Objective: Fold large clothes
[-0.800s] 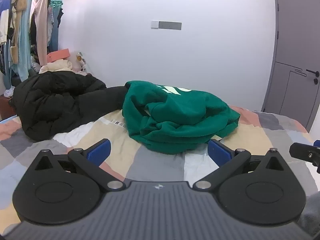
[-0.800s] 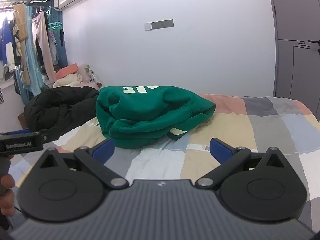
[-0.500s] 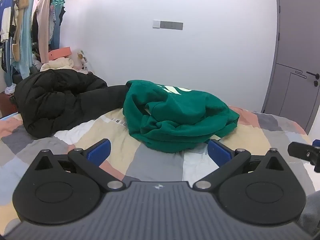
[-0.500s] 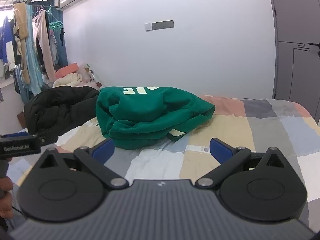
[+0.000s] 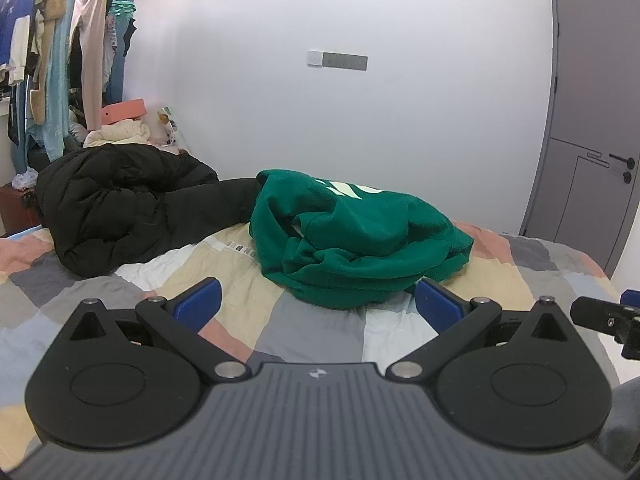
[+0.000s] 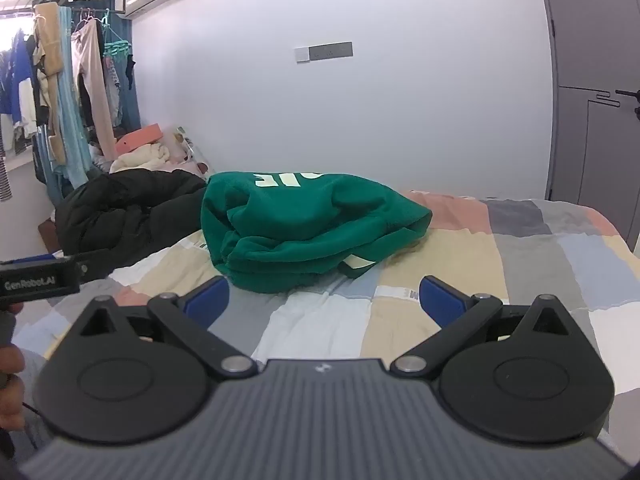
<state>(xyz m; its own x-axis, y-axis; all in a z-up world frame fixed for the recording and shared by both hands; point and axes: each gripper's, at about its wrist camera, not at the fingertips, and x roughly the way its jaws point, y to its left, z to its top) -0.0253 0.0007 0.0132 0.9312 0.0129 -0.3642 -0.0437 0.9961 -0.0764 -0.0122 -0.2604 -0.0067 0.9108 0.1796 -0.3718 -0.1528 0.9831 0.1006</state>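
Note:
A crumpled green sweatshirt [image 5: 356, 240] with pale lettering lies in a heap on the patchwork bed [image 5: 320, 328]; it also shows in the right wrist view [image 6: 304, 228]. My left gripper [image 5: 318, 304] is open and empty, just short of the heap's near edge. My right gripper [image 6: 324, 300] is open and empty, also just in front of the heap. The right gripper's body [image 5: 608, 320] shows at the right edge of the left wrist view, and the left gripper's body [image 6: 40, 278] at the left edge of the right wrist view.
A black puffer jacket [image 5: 128, 212] lies bunched to the left of the sweatshirt, touching it. A rack of hanging clothes [image 5: 60, 60] stands far left. A white wall is behind the bed and a grey door [image 5: 592, 140] at right.
Both views have shifted slightly; the sweatshirt sits a little nearer in the left wrist view. Both grippers stay open and the clothes have not moved.

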